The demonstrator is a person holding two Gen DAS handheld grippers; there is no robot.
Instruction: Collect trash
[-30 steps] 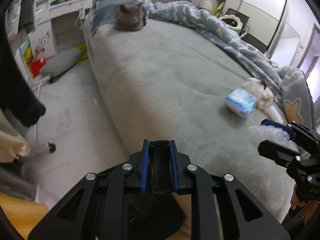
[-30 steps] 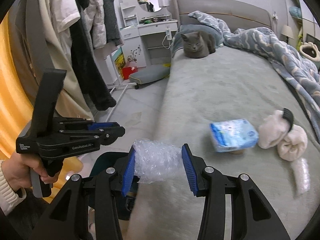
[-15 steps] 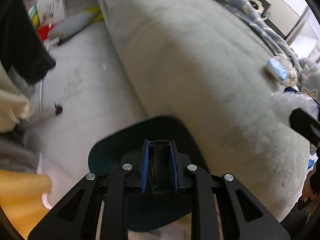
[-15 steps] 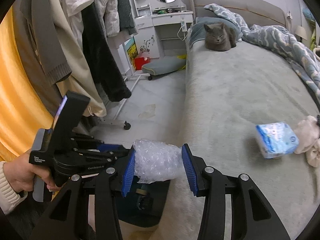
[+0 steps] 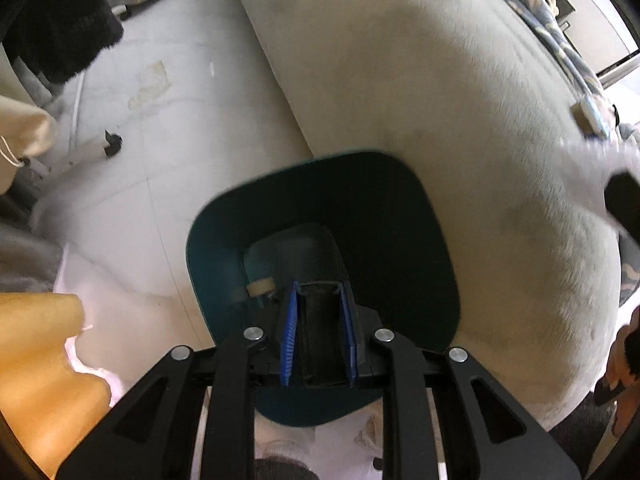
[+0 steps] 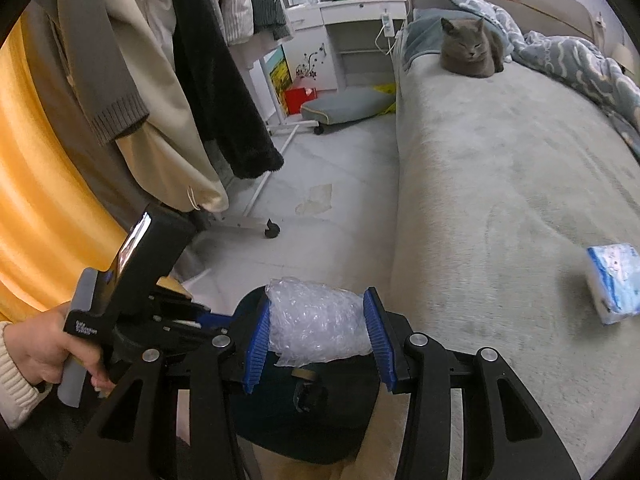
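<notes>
My right gripper [image 6: 318,338] is shut on a crumpled wad of clear bubble wrap [image 6: 316,328] and holds it just above a dark teal trash bin [image 6: 304,428] beside the bed. My left gripper [image 5: 318,338] is shut on the near rim of that same bin [image 5: 400,240] and looks down into it; a small tan scrap [image 5: 260,287] lies inside. The left gripper also shows in the right wrist view [image 6: 188,320], held by a hand. A blue and white tissue pack [image 6: 612,280] lies on the bed, also in the left wrist view [image 5: 592,114].
A grey bed [image 6: 500,184] fills the right side, with a grey cat [image 6: 472,48] at its head and a blue patterned blanket [image 6: 580,56]. A wheeled clothes rack with coats [image 6: 192,92] stands left. A white dresser [image 6: 340,24] is at the back.
My left gripper has tilted down over the bin, which now fills its view. My right gripper has carried the bubble wrap left off the bed to above the bin.
</notes>
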